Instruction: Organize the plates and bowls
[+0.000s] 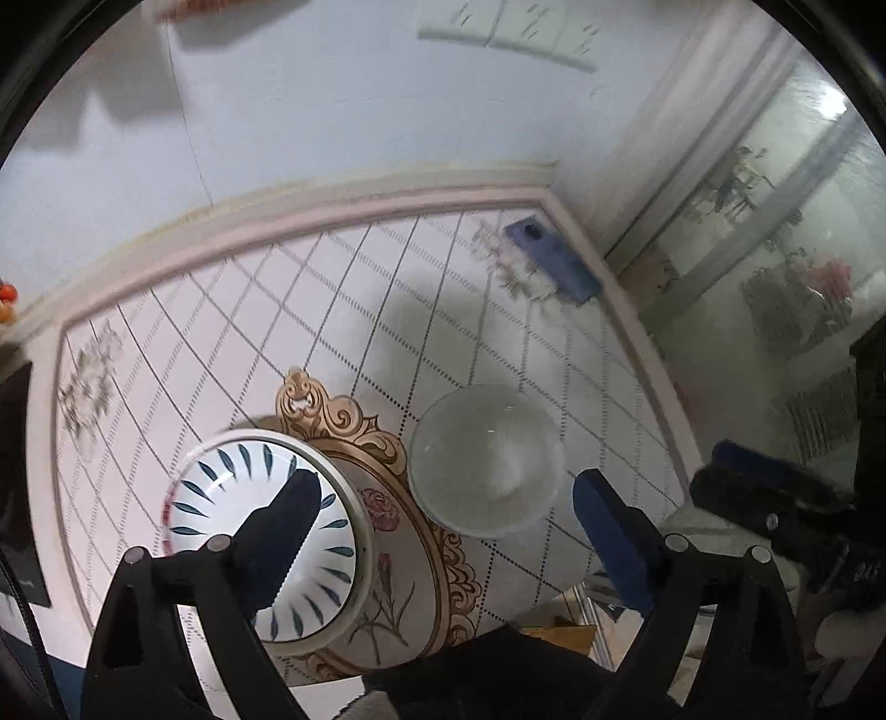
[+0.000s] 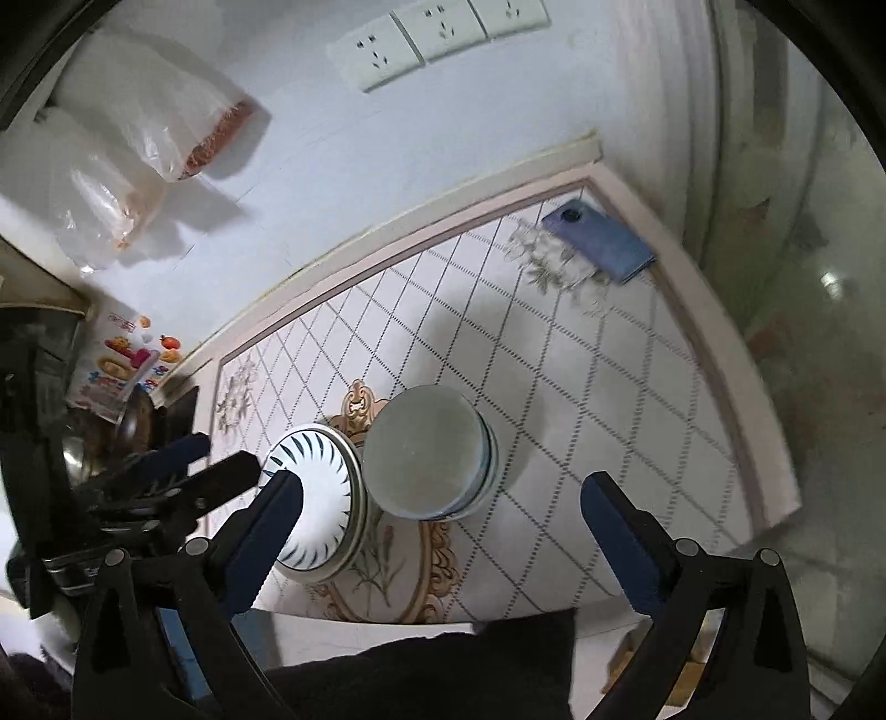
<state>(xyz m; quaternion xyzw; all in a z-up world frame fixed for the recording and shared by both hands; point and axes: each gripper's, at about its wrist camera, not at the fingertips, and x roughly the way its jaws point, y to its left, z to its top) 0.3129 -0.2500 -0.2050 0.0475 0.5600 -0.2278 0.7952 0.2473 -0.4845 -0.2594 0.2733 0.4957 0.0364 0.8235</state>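
Observation:
A white bowl with blue leaf marks (image 1: 221, 498) stands on the tiled table (image 1: 343, 299), left of a stack of pale grey-green dishes (image 1: 487, 459). My left gripper (image 1: 448, 498) is open and empty above them, its left finger (image 1: 282, 531) over the patterned bowl. In the right wrist view the patterned bowl (image 2: 321, 498) touches the pale stack (image 2: 429, 448). My right gripper (image 2: 443, 515) is open and empty just short of the stack. The left gripper (image 2: 166, 471) shows at the left edge there.
A blue phone (image 1: 554, 260) lies at the table's far right corner, also in the right wrist view (image 2: 601, 243). Plastic bags (image 2: 144, 138) hang on the wall at left. Wall sockets (image 2: 437, 33) are above. A dark cloth (image 2: 421, 664) lies at the near edge.

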